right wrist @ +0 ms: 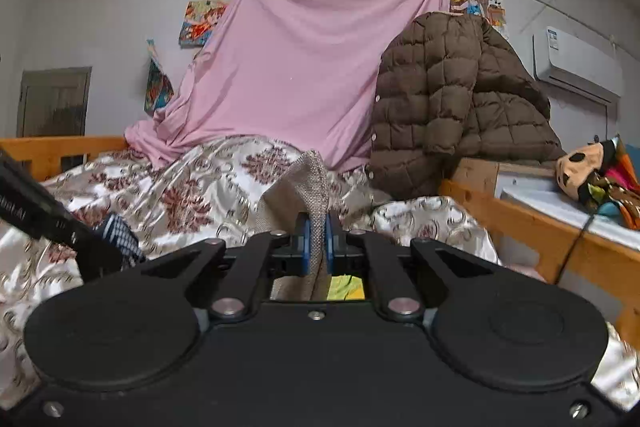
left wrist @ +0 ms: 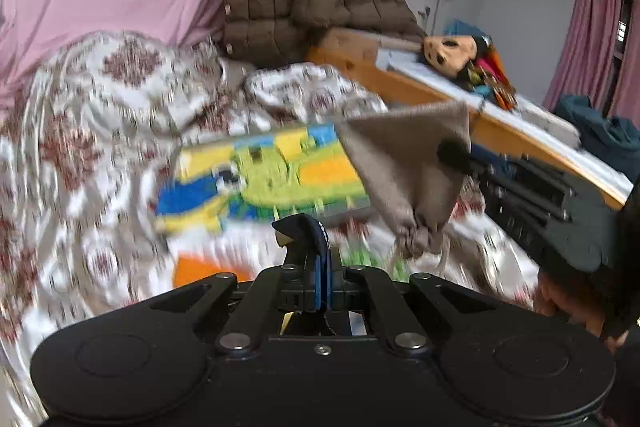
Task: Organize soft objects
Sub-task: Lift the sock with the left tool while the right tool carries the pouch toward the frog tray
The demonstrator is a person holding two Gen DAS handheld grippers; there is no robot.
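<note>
Left wrist view: left gripper (left wrist: 310, 239) clamped shut on a dark navy cloth (left wrist: 316, 227); tan drawstring pouch (left wrist: 408, 167) hanging ahead and right, above the colourful mat (left wrist: 260, 175), long axis slanting down. Right wrist view: right gripper (right wrist: 318, 239) pinching the pouch's upper edge, nearer arm.

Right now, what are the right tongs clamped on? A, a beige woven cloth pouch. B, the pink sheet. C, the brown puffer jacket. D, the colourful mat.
A: in the right wrist view the right tongs are shut on a fold of the beige woven pouch, with the jacket and sheet far behind.
</note>
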